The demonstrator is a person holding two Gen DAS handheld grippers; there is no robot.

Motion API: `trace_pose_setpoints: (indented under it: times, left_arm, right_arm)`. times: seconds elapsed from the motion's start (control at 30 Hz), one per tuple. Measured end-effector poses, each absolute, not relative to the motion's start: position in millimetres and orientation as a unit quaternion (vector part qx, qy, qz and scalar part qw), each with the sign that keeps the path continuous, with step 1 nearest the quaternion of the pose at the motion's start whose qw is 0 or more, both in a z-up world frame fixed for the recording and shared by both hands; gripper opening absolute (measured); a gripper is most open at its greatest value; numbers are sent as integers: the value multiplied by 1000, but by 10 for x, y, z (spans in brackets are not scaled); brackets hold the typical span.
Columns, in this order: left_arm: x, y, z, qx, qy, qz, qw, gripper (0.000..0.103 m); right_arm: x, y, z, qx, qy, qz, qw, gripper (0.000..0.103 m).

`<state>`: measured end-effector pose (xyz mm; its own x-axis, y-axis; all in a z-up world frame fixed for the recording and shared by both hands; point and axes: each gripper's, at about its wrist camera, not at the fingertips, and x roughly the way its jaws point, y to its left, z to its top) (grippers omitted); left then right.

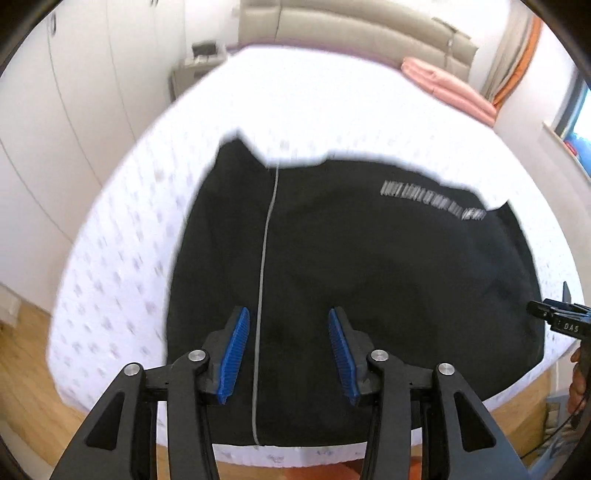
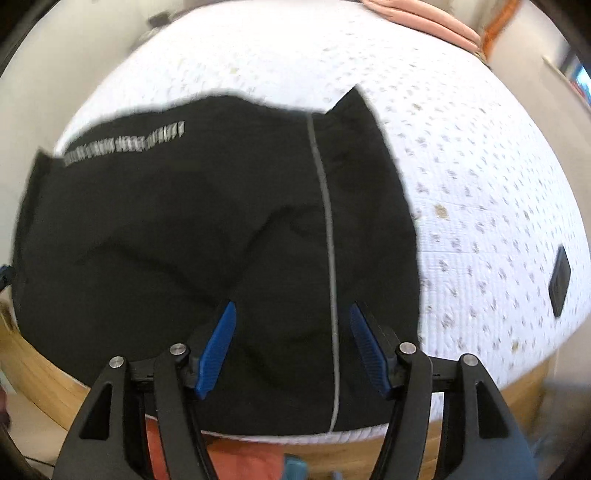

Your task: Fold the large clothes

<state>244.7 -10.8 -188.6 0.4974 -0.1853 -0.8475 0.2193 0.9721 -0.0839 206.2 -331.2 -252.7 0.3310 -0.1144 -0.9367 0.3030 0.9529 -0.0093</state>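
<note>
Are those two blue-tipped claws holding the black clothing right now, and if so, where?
Nothing is held. Both the left hand-held gripper and right hand-held gripper are open above the black garment, which lies flat on the bed.

I face a bed (image 1: 295, 96) with a white dotted quilt, beige headboard (image 1: 354, 26), pink bedding (image 1: 447, 88), white wardrobe doors (image 1: 74, 92), wooden floor (image 1: 26, 376), bright window (image 1: 576, 122).

Grey lettering (image 1: 432, 201) on black garment (image 1: 369, 277) smeared unreadable, bedside items (image 1: 207, 53) blurred

white print on black garment (image 1: 432, 199) too blurred to read; no other legible txt.
</note>
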Motion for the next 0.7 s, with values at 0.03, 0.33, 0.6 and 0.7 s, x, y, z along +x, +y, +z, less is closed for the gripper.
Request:
trace_pose_setpoints:
  times: [0.03,0.33,0.6,0.7]
  left_arm:
    - [2418,-136,-1722,30,471,-111,874,57]
    - [1667,-226,-655,49,352,-61,933,58]
    - [716,-306,315,5,343,-98,934,77]
    - [327,-331,498,23,316,-101,943,79]
  right_arm:
    - [2032,-3319,-2389,84,549,-137,820,70]
    - [1275,-2961,-1209,125,412,-172,886,80]
    - [175,-2758,-20,154,314,-213,913,91]
    - [-149,-2663,232,150,284,-223,921,99]
